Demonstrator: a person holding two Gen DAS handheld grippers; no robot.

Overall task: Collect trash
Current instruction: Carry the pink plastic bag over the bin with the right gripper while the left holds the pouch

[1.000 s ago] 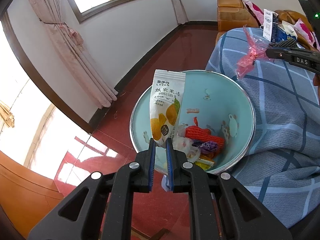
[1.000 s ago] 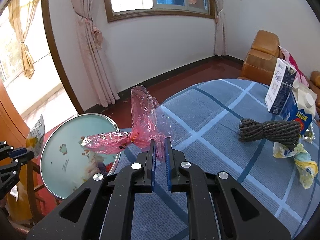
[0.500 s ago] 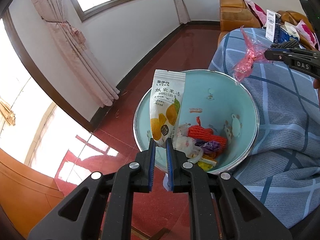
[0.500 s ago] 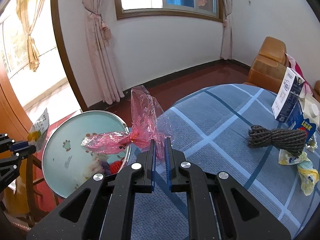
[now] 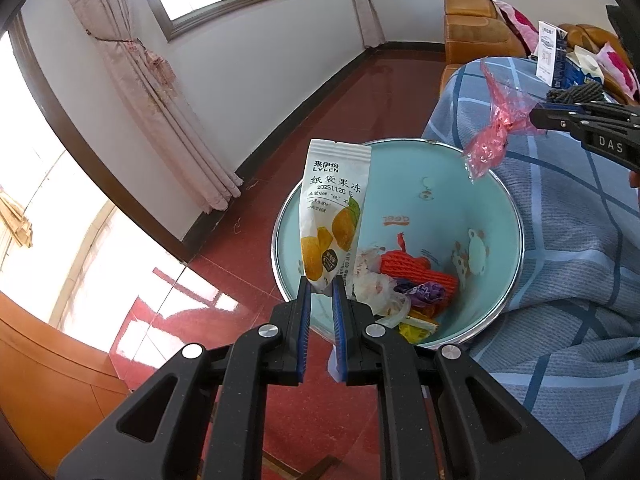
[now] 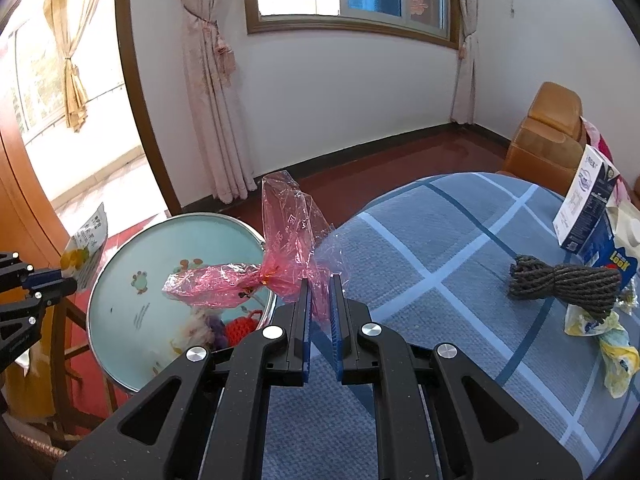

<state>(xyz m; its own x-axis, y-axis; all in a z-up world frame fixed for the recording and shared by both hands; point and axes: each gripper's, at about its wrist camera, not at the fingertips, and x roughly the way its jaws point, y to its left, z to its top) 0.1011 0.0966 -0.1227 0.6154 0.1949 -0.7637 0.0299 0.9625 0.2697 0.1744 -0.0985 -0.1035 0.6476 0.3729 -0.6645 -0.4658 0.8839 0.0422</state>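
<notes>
My left gripper (image 5: 320, 286) is shut on a white snack pouch (image 5: 334, 212) with yellow fruit print, held upright over the near rim of a light-blue trash bin (image 5: 472, 200) with several wrappers inside. My right gripper (image 6: 320, 286) is shut on a crumpled pink plastic wrapper (image 6: 280, 256), held at the table edge with its twisted end over the bin (image 6: 132, 320). In the left wrist view the pink wrapper (image 5: 494, 128) hangs over the bin's far rim. The pouch (image 6: 86, 244) and my left gripper (image 6: 72, 285) show at the left of the right wrist view.
A blue plaid tablecloth (image 6: 440, 280) covers the table beside the bin. On it lie a dark rope bundle (image 6: 560, 284), a crumpled yellow-white wrapper (image 6: 608, 340) and cartons (image 6: 588, 204). An orange armchair (image 6: 548, 136) stands behind. Red floor and curtains lie beyond.
Both views have shifted slightly; the pink wrapper has moved closer over the bin's rim. Both grippers stay shut on their items.
</notes>
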